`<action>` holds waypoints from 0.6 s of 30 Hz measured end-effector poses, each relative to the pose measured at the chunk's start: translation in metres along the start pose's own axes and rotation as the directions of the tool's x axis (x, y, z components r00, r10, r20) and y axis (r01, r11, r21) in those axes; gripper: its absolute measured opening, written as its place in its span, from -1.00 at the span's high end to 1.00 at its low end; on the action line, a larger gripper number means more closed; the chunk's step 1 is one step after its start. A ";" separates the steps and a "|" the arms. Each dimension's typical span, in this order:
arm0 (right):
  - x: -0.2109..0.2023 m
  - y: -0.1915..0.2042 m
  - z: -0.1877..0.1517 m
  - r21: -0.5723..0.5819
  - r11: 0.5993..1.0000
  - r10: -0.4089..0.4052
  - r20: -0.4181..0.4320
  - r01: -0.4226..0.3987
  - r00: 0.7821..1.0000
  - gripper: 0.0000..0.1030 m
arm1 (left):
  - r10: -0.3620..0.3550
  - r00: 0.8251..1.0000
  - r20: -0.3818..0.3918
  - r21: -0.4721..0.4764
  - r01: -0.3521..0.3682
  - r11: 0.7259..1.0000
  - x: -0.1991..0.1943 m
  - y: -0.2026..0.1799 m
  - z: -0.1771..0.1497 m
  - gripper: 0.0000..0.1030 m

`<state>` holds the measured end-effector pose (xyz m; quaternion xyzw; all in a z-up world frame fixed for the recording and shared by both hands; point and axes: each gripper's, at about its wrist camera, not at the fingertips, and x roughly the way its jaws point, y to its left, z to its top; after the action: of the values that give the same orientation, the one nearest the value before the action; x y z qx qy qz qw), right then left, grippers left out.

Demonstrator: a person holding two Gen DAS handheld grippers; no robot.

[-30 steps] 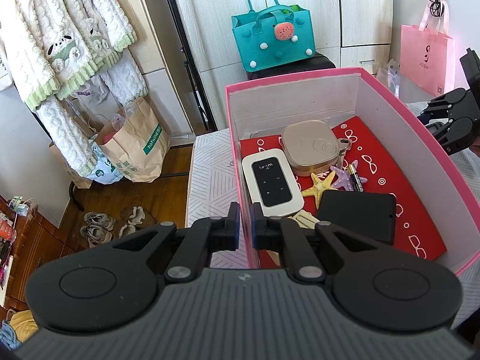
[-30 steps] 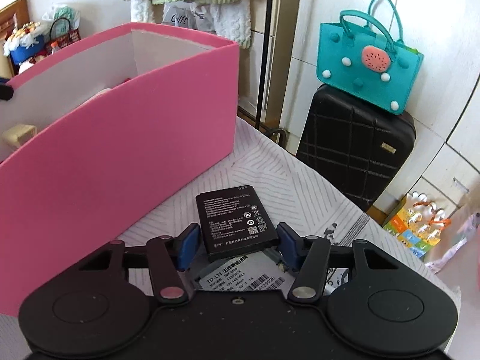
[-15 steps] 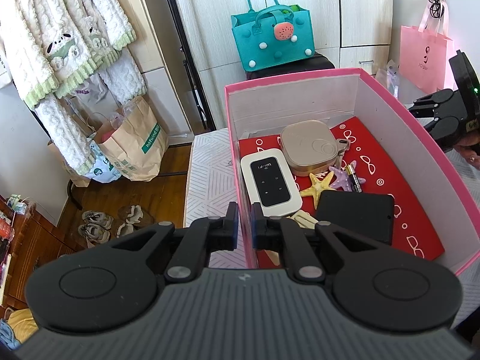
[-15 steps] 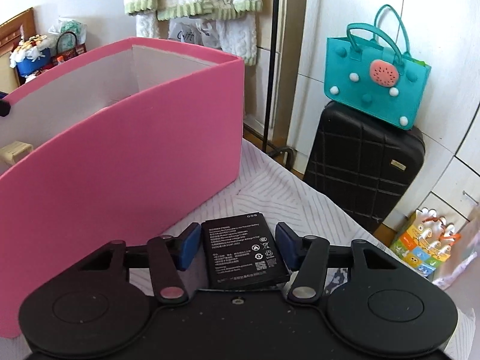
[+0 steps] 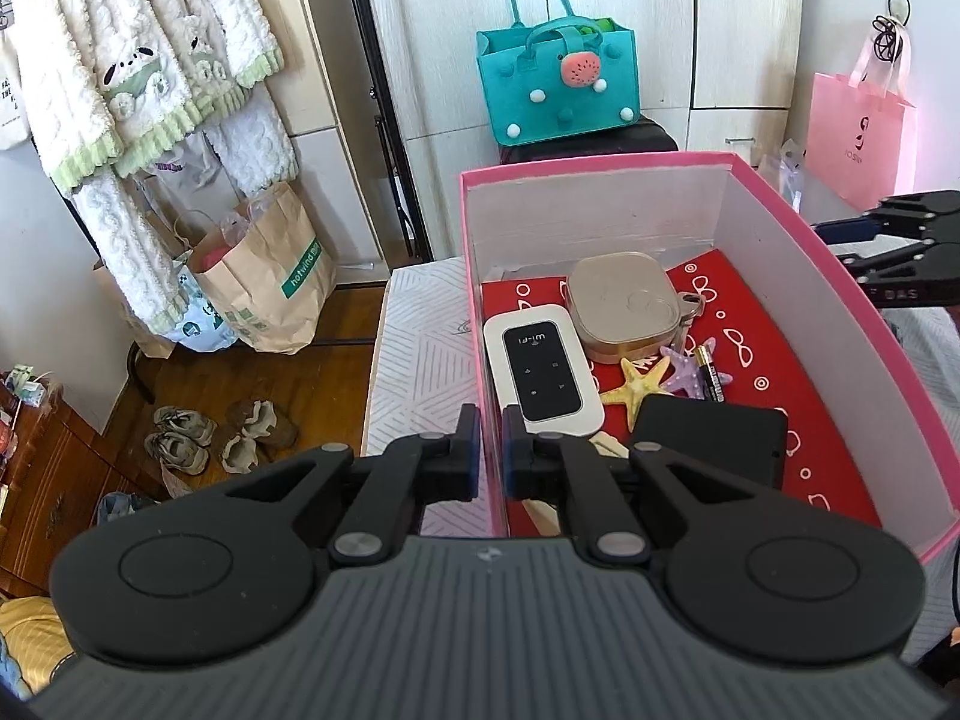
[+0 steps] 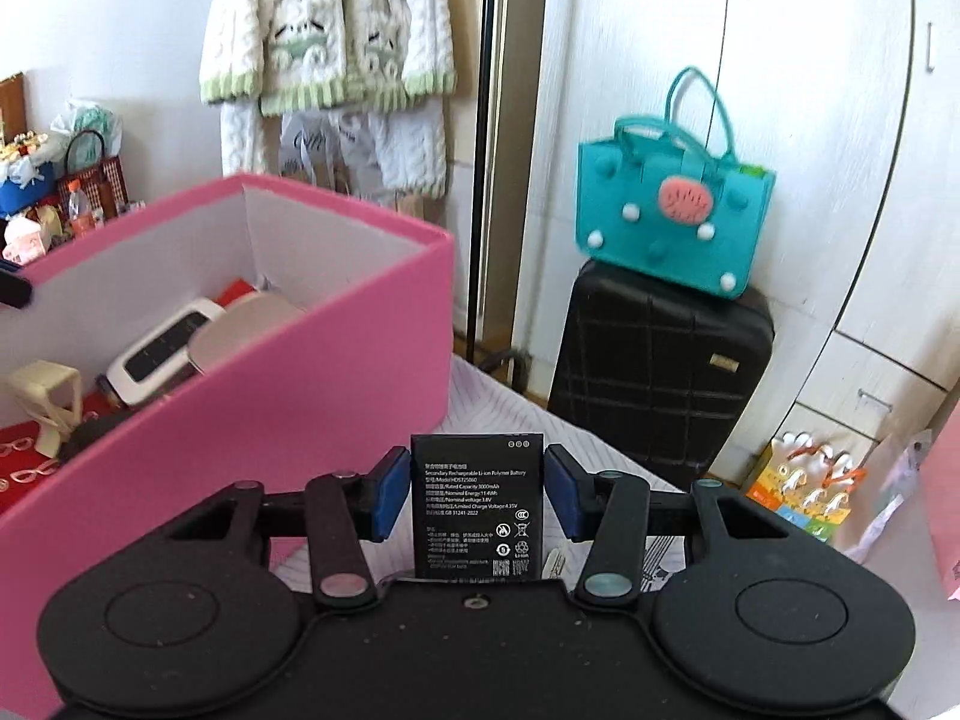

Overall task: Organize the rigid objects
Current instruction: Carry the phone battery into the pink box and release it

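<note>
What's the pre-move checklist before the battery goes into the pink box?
1. Grip: the right gripper has the battery between its blue pads; a thin gap seems to show on each side, so firm contact: cannot tell.
2. Lift: battery clear of the striped surface: ok.
3. Box steadied: the left gripper is shut on the near wall of the pink box: ok.
4. Landing spot: bare red liner along the right side: ok.
5. Rim clearance: battery height against the box rim: cannot tell.
6. Box contents lying still: wifi router, beige case: ok.

Pink box (image 5: 840, 276), black white-lettered battery (image 6: 477, 504)
</note>
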<state>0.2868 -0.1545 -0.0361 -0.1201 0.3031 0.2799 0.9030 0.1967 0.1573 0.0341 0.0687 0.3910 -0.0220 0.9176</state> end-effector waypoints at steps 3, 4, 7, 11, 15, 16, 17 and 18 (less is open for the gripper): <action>-0.014 0.005 -0.001 0.009 1.000 0.005 0.032 -0.005 0.999 -0.05 | 0.001 1.000 0.005 0.004 -0.001 1.000 0.001 0.000 0.001 0.89; -0.018 0.007 -0.002 0.009 1.000 0.005 0.042 -0.006 0.999 -0.05 | 0.002 1.000 0.005 0.004 -0.002 1.000 0.001 0.001 0.001 0.89; -0.029 0.012 -0.001 0.015 1.000 0.006 0.072 -0.008 0.997 -0.05 | 0.001 1.000 0.004 0.000 -0.001 1.000 0.002 0.001 0.002 0.89; -0.050 0.020 0.005 0.018 1.000 0.000 0.122 -0.002 0.993 -0.05 | 0.001 1.000 0.005 0.000 -0.001 1.000 0.002 0.001 0.003 0.93; -0.078 0.027 0.018 0.016 0.999 0.028 0.188 -0.032 0.982 -0.05 | 0.001 1.000 0.013 0.017 -0.002 1.000 0.001 -0.001 0.003 0.93; -0.084 0.030 0.022 0.012 0.999 0.043 0.204 -0.046 0.978 -0.05 | 0.002 1.000 0.017 0.021 -0.002 1.000 0.000 -0.001 0.002 0.93; -0.090 0.034 0.025 0.005 0.998 0.064 0.220 -0.067 0.973 -0.05 | 0.003 1.000 0.019 0.022 -0.003 1.000 0.000 -0.002 0.003 0.93; -0.095 0.037 0.029 -0.003 0.996 0.087 0.231 -0.089 0.969 -0.05 | 0.002 1.000 0.021 0.021 -0.002 1.000 0.000 -0.001 0.002 0.93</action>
<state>0.2164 -0.1547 0.0434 -0.0699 0.2023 0.3306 0.9192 0.1978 0.1558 0.0358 0.0786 0.3810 -0.0259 0.9209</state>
